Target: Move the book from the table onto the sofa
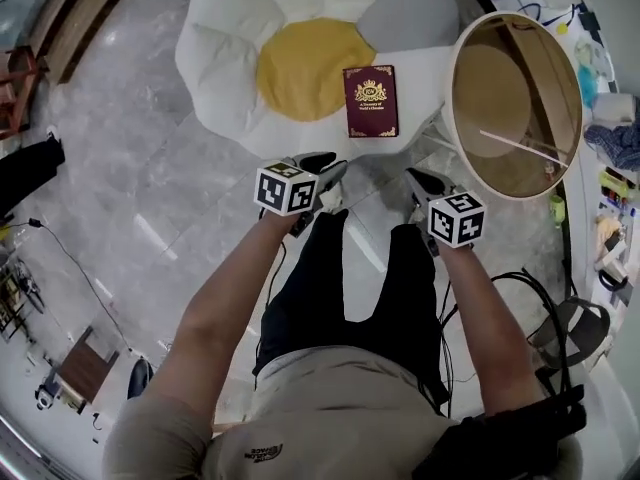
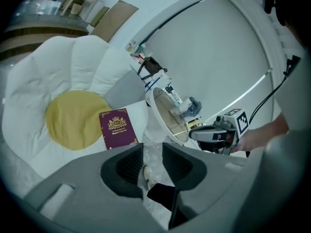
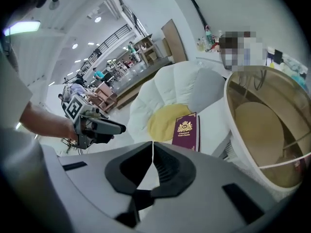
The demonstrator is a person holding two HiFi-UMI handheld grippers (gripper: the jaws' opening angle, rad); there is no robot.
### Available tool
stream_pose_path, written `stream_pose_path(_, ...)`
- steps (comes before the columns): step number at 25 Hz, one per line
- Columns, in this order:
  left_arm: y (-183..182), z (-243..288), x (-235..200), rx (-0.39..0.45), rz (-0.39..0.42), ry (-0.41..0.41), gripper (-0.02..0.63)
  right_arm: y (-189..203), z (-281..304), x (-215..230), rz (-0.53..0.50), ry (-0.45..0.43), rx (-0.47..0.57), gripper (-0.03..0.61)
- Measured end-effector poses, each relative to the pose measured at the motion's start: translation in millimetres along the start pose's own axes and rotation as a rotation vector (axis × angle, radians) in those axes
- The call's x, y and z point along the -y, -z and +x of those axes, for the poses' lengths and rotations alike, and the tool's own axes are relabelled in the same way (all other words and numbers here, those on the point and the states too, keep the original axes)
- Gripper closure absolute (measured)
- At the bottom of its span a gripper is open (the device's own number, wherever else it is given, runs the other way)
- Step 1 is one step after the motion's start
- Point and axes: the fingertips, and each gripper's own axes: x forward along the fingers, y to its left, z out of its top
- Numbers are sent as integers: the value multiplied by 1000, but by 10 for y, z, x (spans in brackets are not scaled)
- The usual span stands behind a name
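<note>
Short of the sofa (image 1: 230, 38), above your own legs (image 1: 320, 268), both tools hang empty. The left gripper (image 2: 152, 152) stands partly parted, with nothing between its pads. The right gripper (image 3: 152, 147) is pinched tip to tip on nothing.

Beyond them the book (image 1: 370, 100) lies flat and cover up on the sofa's white seat, touching the edge of the yellow cushion (image 1: 305, 68) at the sofa's centre. You look to have the carry and the release done. What remains, by my reading, asks only that you draw both tools back from the sofa without brushing the book.

Right of the sofa, close against it, stands the round table (image 1: 451, 93), with no book on it. Around the sofa runs a grey stone-tiled floor (image 1: 120, 168), in a bright, open hall with clutter along its edges.
</note>
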Motion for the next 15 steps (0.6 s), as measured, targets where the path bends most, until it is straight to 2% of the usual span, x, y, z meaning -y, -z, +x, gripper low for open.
stream_pose_path(6, -138, -794, 863, 27, 104, 34, 602, -62, -884, -773, -16, -35, 49, 565)
stream_pose_path(12, 8, -1455, 1957, 111, 174, 66, 606, 48, -1818, -1388, -87, -78, 111, 566)
stream_pose_path(15, 258, -1761, 2600, 121, 209, 91, 606, 173, -2357, -1737, -112, -94, 149, 566)
